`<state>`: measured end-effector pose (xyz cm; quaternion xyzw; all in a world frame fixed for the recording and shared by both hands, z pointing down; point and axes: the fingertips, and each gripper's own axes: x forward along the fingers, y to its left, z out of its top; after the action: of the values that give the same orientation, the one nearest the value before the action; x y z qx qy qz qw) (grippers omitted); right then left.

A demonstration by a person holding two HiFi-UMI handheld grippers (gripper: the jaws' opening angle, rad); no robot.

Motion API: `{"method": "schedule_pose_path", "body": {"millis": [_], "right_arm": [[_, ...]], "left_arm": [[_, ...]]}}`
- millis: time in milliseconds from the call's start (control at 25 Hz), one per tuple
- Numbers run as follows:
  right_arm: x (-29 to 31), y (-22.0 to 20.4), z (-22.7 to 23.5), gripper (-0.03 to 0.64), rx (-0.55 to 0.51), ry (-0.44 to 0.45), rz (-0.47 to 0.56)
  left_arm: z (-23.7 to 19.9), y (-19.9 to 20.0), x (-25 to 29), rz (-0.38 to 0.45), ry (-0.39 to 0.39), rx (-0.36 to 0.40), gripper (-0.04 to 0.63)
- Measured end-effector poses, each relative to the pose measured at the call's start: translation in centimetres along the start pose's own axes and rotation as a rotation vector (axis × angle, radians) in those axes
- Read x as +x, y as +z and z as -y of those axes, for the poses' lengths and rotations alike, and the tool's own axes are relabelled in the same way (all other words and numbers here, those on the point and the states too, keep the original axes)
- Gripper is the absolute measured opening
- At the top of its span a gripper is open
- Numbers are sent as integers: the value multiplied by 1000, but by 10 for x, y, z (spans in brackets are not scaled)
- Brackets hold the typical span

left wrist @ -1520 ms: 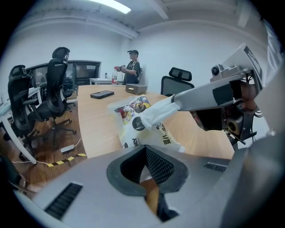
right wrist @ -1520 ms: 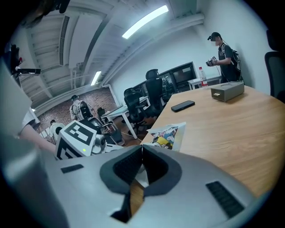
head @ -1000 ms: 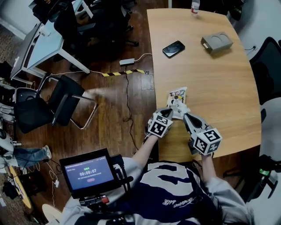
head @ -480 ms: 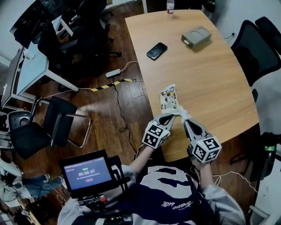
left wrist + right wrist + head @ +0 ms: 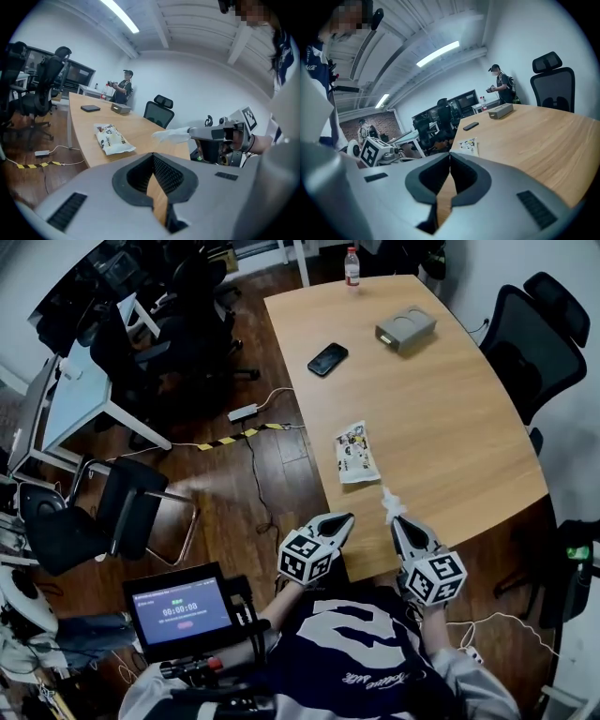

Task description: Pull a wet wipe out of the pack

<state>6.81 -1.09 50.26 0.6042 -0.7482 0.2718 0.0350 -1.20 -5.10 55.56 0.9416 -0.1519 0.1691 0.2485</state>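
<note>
Short of the pack [image 5: 355, 452], the left gripper [image 5: 343, 518] is pressed together, empty. Beside it, the right gripper [image 5: 395, 520] pinches the wet wipe [image 5: 388, 502], which points away from the person, apparently clear of the pack. The pack lies flat on the table [image 5: 459, 418], long axis running away from the person.

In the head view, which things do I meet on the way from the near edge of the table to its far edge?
First the wet wipe held in the right tongs → wipe pack → phone → grey box → bottle.
</note>
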Motion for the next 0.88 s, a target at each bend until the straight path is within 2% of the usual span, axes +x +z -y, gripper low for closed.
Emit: {"method": "schedule_pose_path", "body": {"millis": [160, 320, 440, 680, 880], "right_arm": [[-24, -11, -2, 0, -32, 60, 4], [-69, -21, -5, 0, -64, 111, 18], [-100, -31, -5, 0, -67, 146, 20], [-162, -58, -5, 0, -46, 171, 27], [-166, -70, -18, 0, -49, 208, 29]], "left_arm": [[25, 0, -17, 62, 76, -8, 3], [66, 4, -32, 182, 147, -70, 3], [101, -1, -41, 236, 180, -101, 3], [171, -38, -65, 243, 237, -116, 3], [165, -44, -85, 251, 306, -98, 3]]}}
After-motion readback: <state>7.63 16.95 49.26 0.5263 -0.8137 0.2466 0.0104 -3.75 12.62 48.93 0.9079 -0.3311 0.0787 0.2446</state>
